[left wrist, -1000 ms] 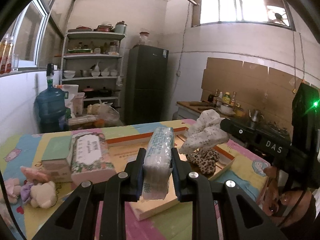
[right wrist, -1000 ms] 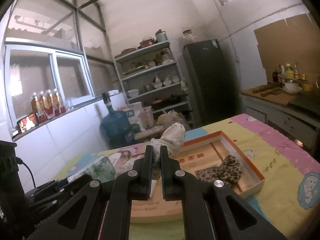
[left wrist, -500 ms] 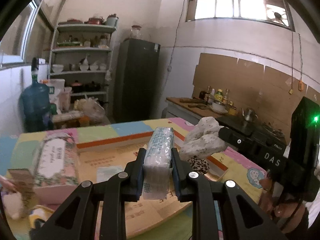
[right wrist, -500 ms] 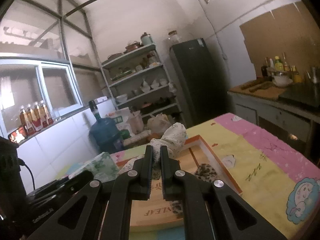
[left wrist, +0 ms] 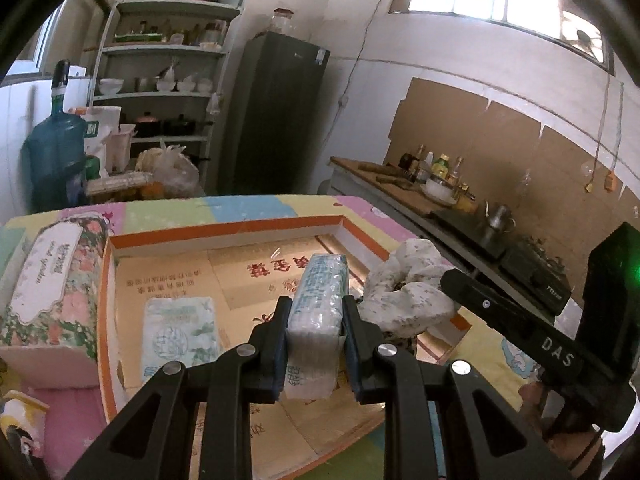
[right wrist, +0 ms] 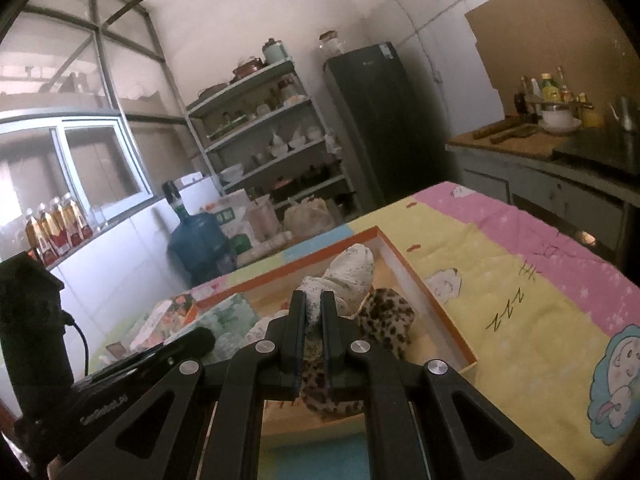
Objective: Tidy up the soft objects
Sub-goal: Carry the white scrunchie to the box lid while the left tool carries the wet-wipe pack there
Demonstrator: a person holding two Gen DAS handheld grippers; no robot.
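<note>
Your left tool (left wrist: 315,322) is clamped on a plastic-wrapped white and pale-blue tissue pack (left wrist: 318,300), held upright over the middle of the shallow orange-rimmed cardboard tray (left wrist: 224,226). Your right tool (right wrist: 313,312) is closed tight on a white speckled soft fabric piece (right wrist: 354,270), held over the right part of the tray, above a leopard-print soft fabric item (right wrist: 390,320) lying on the tray floor. In the left view the speckled piece (left wrist: 404,296) sits just right of the held pack, with the right tool's black body (left wrist: 520,332) reaching in from the right. A flat pale-green tissue pack (left wrist: 180,328) lies in the tray's left part. Left of the tray, touching its rim, a floral-print tissue box (left wrist: 52,280). Tray sits on the worktop's pastel patchwork cover (right wrist: 520,280). Far behind: blue water jug (left wrist: 56,160), grey shelf rack with dishes (left wrist: 168,80), dark fridge (left wrist: 280,112).
</note>
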